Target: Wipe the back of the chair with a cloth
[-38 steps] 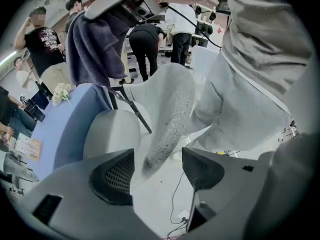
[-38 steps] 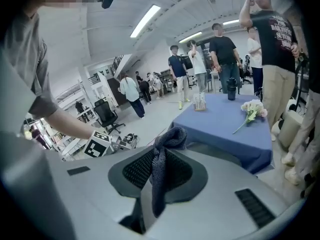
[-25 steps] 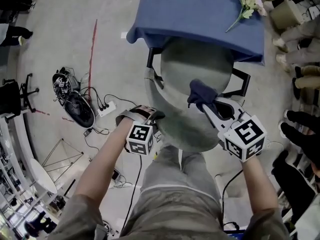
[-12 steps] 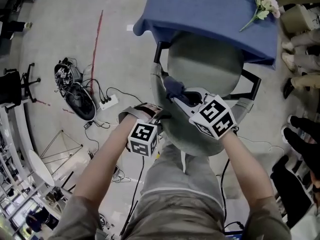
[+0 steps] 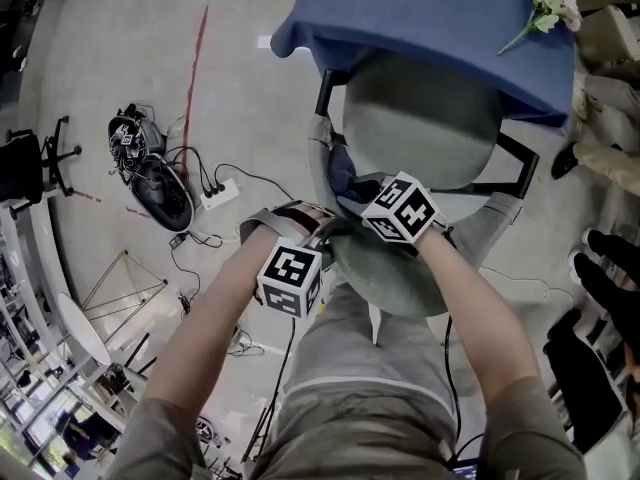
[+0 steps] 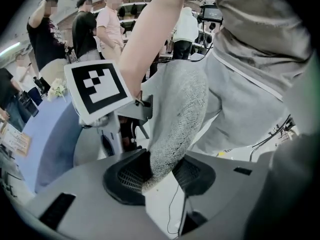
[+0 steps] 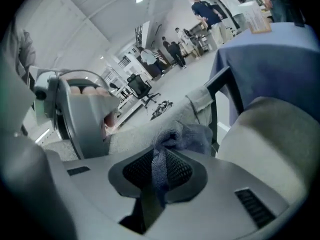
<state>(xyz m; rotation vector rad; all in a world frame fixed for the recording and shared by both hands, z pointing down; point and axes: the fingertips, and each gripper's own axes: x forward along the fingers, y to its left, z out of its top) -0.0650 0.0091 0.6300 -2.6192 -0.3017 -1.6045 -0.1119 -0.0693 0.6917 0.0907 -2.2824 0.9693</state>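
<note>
Wiping step in hand: left tool [image 6: 159, 176] clamps the chair back [image 6: 181, 109] by its edge, right tool [image 7: 156, 178] pinches the cloth [image 7: 186, 135] at the back's left side; next move likely calls for a firm drag along the fabric.

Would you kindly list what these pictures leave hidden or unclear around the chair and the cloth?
- Head view: the jaws of the right gripper and most of the cloth lie under its marker cube.
- Right gripper view: the bunched cloth covers whether it touches the chair back.
- Left gripper view: the chair back, clamped in the left gripper, hides its own far face.
- Head view: the flowers are cut by the top edge.
</note>
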